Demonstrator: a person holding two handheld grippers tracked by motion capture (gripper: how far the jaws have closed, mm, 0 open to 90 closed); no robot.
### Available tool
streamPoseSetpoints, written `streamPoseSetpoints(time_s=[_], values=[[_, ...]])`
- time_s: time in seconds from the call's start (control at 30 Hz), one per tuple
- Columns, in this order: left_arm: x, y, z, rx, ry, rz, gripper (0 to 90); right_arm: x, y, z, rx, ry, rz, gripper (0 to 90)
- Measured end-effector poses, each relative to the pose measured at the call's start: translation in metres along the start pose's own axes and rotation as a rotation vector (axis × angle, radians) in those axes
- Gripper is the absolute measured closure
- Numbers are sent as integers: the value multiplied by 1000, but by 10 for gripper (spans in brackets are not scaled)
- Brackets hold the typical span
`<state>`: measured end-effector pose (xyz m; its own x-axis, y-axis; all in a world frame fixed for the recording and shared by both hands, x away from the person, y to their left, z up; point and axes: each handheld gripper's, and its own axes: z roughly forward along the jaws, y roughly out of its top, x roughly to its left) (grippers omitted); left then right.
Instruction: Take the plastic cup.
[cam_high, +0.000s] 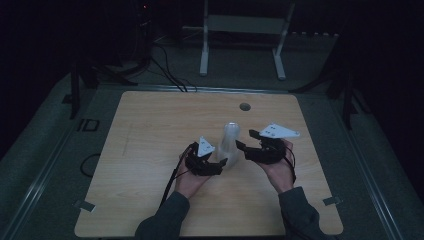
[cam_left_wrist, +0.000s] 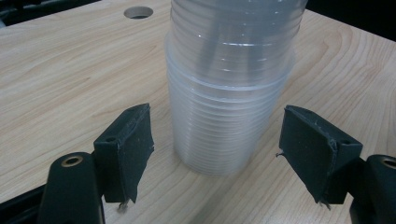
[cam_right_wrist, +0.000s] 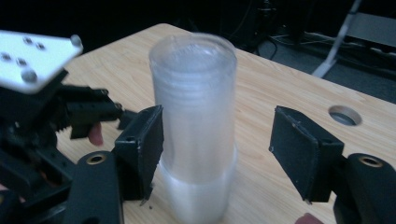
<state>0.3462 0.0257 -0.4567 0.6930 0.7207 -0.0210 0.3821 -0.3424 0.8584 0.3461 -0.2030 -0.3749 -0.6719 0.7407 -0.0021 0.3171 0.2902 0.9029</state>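
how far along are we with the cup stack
Done: little that shows; the cup stack stands upside down on the table as one column. In hand: both claws flank it, the left claw open around its base, the right claw open higher up, pads clear of the plastic. Left: gripping and probably pulling cups off; none stands apart yet.

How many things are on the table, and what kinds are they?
Stack of clear cups: 1
Black tools held in hands: 2, left tool and right tool
Round hole in the table: 1
Total: 4
The single cups in the stack are too blurred together to count.
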Motion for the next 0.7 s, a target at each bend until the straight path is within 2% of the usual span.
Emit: streamPoseSetpoints(time_s=[0.3, 0.47, 0.7], values=[[-1, 0, 0, -22, 0, -1, 257, 7, 13, 20, -11, 30, -14, 305], [-1, 0, 1, -33, 1, 2, 256, 6, 15, 35, -2, 36, -17, 297], [-2, 2, 6, -37, 0, 1, 221, 7, 15, 46, 9, 39, -28, 352]])
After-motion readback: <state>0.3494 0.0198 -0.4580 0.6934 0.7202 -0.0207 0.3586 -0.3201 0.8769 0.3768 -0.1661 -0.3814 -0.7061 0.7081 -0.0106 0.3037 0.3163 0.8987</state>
